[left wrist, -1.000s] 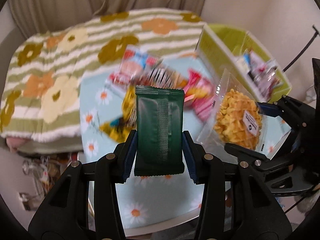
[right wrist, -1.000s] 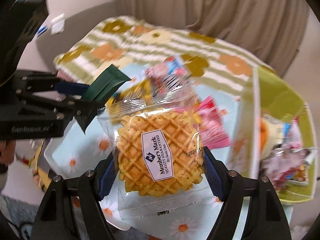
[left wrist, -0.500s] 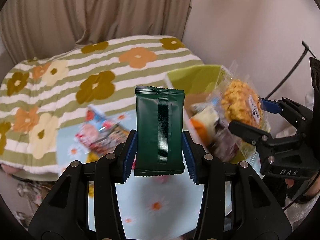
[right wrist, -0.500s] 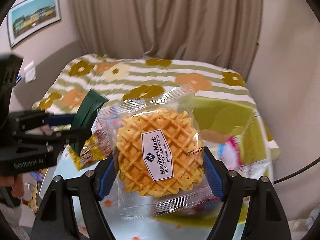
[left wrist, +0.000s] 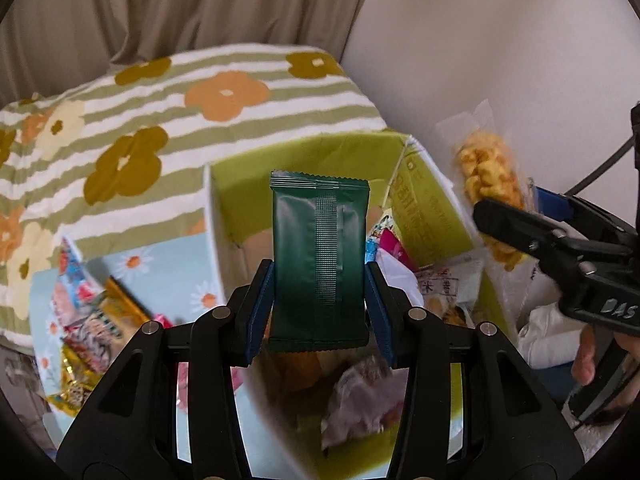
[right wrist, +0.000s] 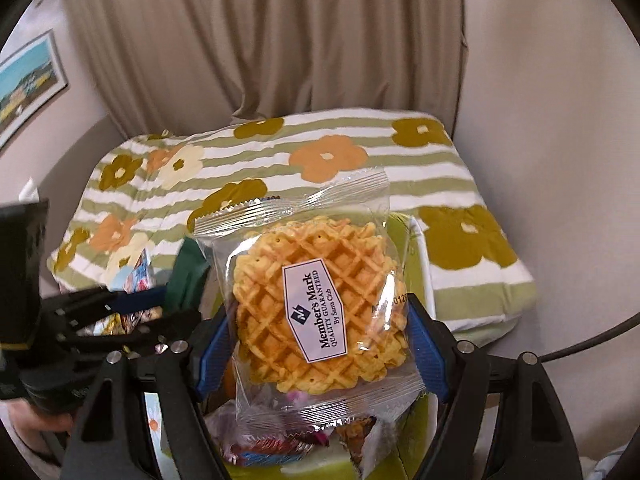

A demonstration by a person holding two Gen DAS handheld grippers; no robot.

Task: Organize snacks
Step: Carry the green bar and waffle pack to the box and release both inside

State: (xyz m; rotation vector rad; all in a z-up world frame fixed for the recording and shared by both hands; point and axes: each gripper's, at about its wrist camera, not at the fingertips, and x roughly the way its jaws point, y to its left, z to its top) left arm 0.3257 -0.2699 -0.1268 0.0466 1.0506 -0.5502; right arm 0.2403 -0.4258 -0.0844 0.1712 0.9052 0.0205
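Observation:
My left gripper (left wrist: 319, 312) is shut on a dark green snack packet (left wrist: 319, 260), held upright over the open green box (left wrist: 432, 216). My right gripper (right wrist: 318, 344) is shut on a clear-wrapped waffle packet (right wrist: 316, 308) with a white label, also above the box (right wrist: 418, 248). In the left wrist view the right gripper (left wrist: 520, 216) and its waffle packet (left wrist: 488, 184) hang at the box's right rim. The right wrist view shows the left gripper (right wrist: 160, 308) and green packet (right wrist: 188, 276) at the left. Several wrapped snacks (left wrist: 360, 404) lie inside the box.
A pile of loose snacks (left wrist: 92, 328) lies on the light blue daisy cloth (left wrist: 168, 276) left of the box. A striped flower blanket (left wrist: 168, 108) covers the bed behind. Curtain and wall stand beyond. A person's fingers (left wrist: 584, 356) hold the right gripper's handle.
Both grippers have carried their packets from above the snack pile on the blue cloth rightwards to over the green box. The box now fills the middle of both views.

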